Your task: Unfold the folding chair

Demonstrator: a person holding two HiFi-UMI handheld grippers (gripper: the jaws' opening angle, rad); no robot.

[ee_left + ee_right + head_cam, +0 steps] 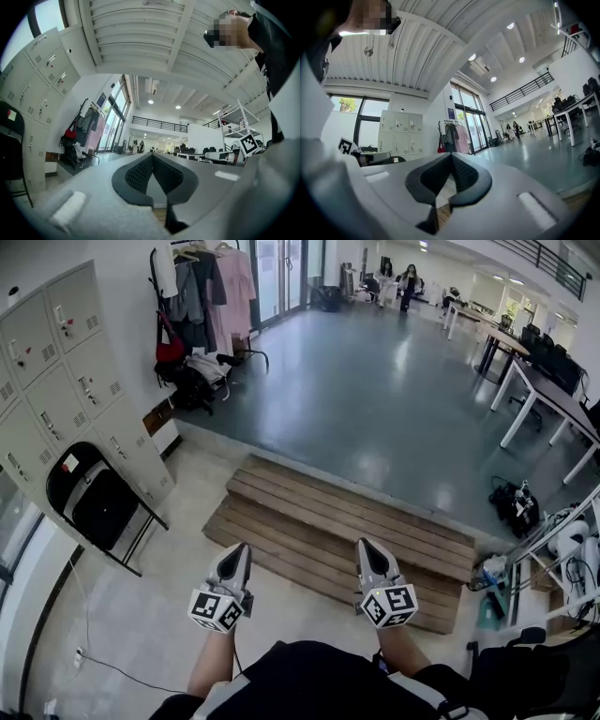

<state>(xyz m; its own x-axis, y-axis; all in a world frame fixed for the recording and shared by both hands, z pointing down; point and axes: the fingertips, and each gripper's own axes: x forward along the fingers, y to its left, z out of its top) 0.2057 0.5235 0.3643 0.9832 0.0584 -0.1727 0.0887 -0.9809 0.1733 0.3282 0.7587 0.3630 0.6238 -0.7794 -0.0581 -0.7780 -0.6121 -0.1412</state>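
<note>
A black folding chair [94, 501] leans folded against the grey lockers [66, 362] at the left of the head view; its edge also shows in the left gripper view as the chair [10, 140]. My left gripper [240, 551] and right gripper [365, 547] are held side by side in front of me, over the wooden step [328, 521], well to the right of the chair. Both are shut with nothing between the jaws. In the gripper views the left gripper [152, 157] and right gripper [451, 156] show their tips touching.
A clothes rack with hanging garments and bags [202, 296] stands beyond the lockers. White desks [544, 390] line the right side, with a bag [514, 502] and a shelf unit [562, 549] near them. A cable [112, 662] runs across the floor at lower left. People [398, 277] stand far back.
</note>
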